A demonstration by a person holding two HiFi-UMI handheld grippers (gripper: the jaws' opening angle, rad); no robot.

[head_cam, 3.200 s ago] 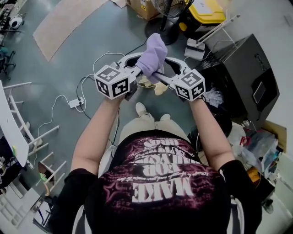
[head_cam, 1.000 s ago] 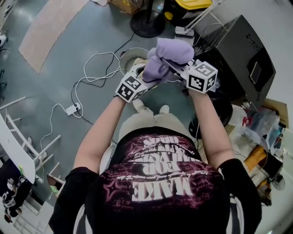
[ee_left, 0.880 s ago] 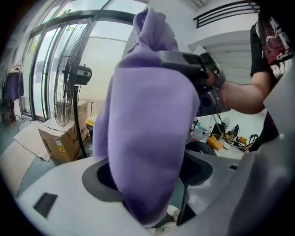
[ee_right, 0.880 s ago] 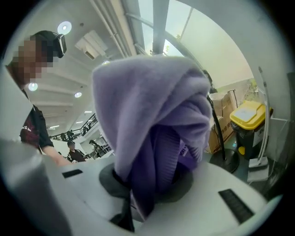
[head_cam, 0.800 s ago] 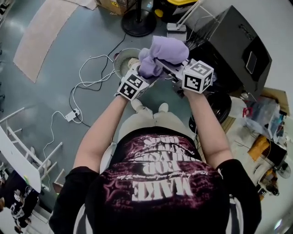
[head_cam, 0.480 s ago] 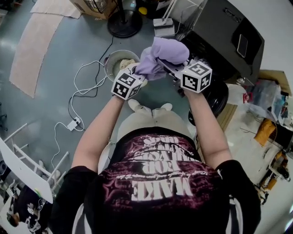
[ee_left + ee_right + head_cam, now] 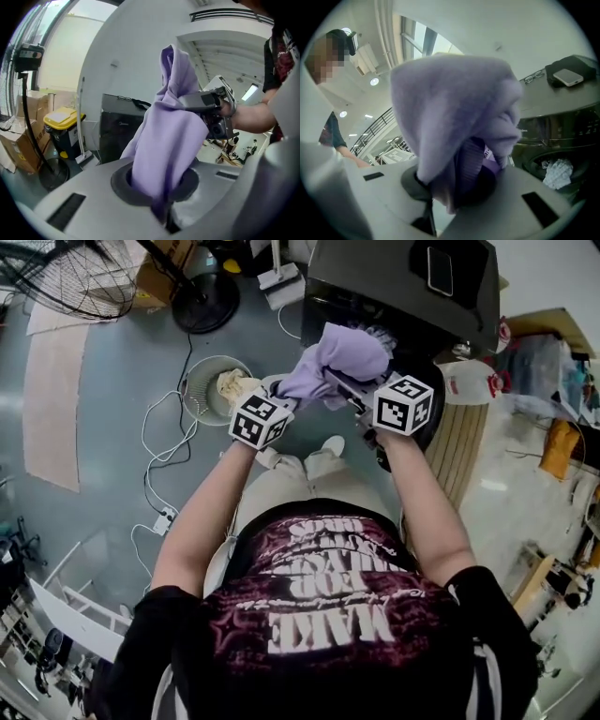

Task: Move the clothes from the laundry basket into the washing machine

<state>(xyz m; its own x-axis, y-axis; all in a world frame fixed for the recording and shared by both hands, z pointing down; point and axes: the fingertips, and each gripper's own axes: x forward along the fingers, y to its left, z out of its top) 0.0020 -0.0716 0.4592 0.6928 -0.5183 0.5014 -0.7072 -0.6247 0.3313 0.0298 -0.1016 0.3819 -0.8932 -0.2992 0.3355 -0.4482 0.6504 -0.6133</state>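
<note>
Pinching one purple garment, left gripper and right gripper keep jaws closed on it.

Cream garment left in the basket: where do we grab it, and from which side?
Likely best to pinch the top of the cream garment, coming straight down from above. It lies as a crumpled heap inside the round laundry basket. The basket's wall rings the heap and blocks a sideways approach, so only the open top is free.
</note>
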